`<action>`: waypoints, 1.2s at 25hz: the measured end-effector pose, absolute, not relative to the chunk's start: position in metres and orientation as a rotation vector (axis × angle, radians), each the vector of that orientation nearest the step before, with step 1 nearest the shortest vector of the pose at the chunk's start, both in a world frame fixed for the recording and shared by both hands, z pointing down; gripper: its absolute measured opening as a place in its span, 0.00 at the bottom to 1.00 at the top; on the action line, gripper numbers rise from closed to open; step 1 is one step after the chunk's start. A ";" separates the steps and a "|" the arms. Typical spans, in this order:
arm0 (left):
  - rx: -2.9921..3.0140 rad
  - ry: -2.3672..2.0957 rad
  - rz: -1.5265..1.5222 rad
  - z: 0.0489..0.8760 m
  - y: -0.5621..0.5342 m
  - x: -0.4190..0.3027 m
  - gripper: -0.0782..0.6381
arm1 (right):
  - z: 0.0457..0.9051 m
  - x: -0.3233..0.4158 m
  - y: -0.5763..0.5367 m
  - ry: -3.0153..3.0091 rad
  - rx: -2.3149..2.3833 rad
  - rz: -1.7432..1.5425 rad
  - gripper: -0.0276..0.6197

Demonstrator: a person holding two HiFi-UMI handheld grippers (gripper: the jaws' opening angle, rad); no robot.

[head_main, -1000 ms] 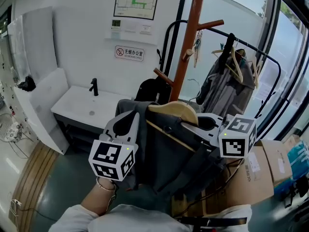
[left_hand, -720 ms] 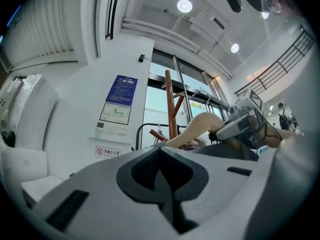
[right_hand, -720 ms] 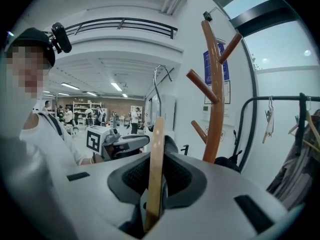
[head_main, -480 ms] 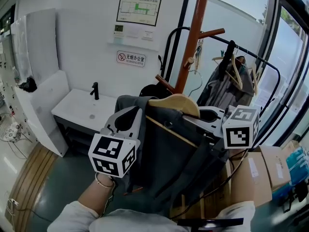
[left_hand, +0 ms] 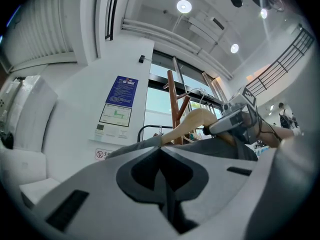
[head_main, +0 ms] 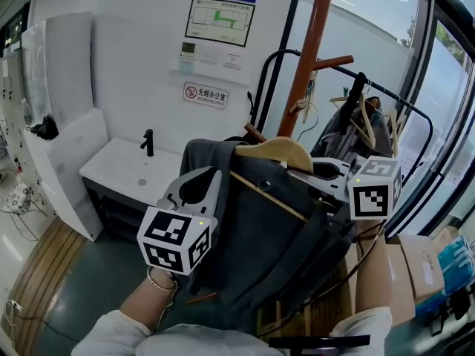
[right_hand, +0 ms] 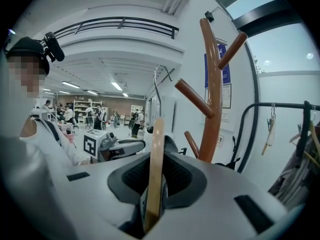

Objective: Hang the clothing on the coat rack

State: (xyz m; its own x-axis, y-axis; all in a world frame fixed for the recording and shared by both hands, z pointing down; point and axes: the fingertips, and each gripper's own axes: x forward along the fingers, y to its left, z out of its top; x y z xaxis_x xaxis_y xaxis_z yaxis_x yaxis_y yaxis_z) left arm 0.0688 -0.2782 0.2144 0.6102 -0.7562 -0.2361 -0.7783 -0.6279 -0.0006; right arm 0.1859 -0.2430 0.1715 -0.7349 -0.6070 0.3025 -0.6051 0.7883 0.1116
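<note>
Mid-frame in the head view, grey garment (head_main: 274,236) hangs on wooden hanger (head_main: 278,153), held up in the air and not on the rack yet. Right gripper (head_main: 326,170) at 3 o'clock of the hanger: fingers closed on the hanger's thin wooden edge, with the wood filling the narrow gap between them. Left gripper (head_main: 199,186) at 9 o'clock of the garment: fingers together, pinching grey fabric at the shoulder edge. Coat rack (head_main: 315,47), a brown pole with angled pegs, stands at 12 to 1 o'clock behind the hanger. Its low peg sits right beside the hanger top, can't tell if touching. Hung clothes (head_main: 338,132) on a black rail at 2 o'clock. White sink (head_main: 133,165) at 10 o'clock. Cardboard boxes (head_main: 404,273) at 4 o'clock.
</note>
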 end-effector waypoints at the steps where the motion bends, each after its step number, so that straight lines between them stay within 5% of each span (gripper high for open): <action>1: -2.723 1.313 0.328 0.215 -0.280 0.066 0.12 | 0.171 0.185 -0.245 -2.657 0.923 -0.012 0.15; 30: -2.713 1.391 0.257 0.234 -0.302 0.061 0.12 | 0.191 0.195 -0.288 -2.717 0.865 0.097 0.15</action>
